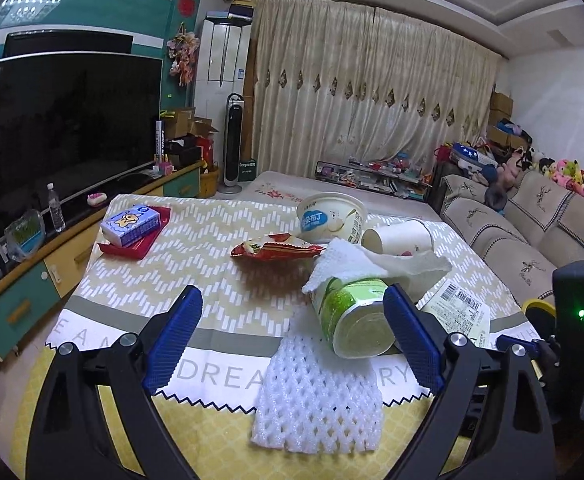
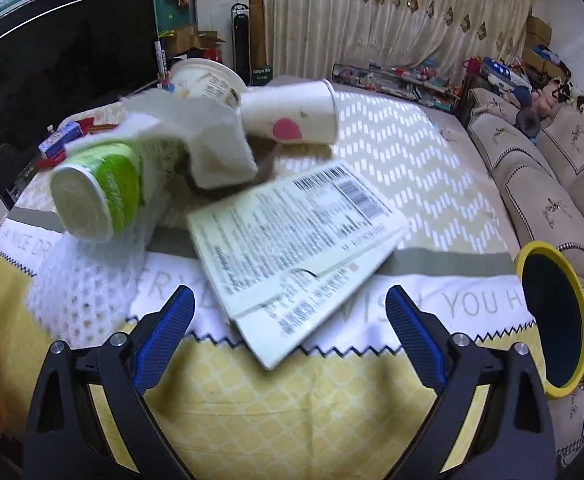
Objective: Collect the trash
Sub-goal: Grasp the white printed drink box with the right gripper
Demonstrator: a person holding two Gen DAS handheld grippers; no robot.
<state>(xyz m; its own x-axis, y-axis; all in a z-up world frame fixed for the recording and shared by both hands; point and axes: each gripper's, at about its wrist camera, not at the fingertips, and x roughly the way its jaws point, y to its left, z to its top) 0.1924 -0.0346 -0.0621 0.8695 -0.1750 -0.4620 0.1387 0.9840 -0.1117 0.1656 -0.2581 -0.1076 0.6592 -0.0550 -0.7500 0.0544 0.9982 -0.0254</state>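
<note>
Left tongs [image 1: 292,332] are spread wide and holding nothing, sitting low centre in the left wrist view. Between the blue pads lies a green-and-white cup [image 1: 351,316] tipped on its side, its base toward the camera and close to the right pad [image 1: 411,336]; can't tell if they actually touch. The cup rests partly on a white foam net [image 1: 315,392] at the bottom centre, with a crumpled paper towel [image 1: 375,262] draped over its far end.

Right tongs [image 2: 290,330] are also wide and empty, at the bottom of the right wrist view. Just ahead of them, mid-frame, a flat printed carton [image 2: 292,252] with a barcode lies on the tabletop [image 2: 431,184].

Further out in the left view: a red snack wrapper [image 1: 276,249] in the middle, a white pudding tub [image 1: 331,218] behind it, and a paper cup [image 1: 397,236] on its side just right of the tub. A tissue pack [image 1: 132,224] sits on a red tray [image 1: 130,246] at left. A yellow-rimmed bin [image 2: 553,316] is at the right edge of the right view.
</note>
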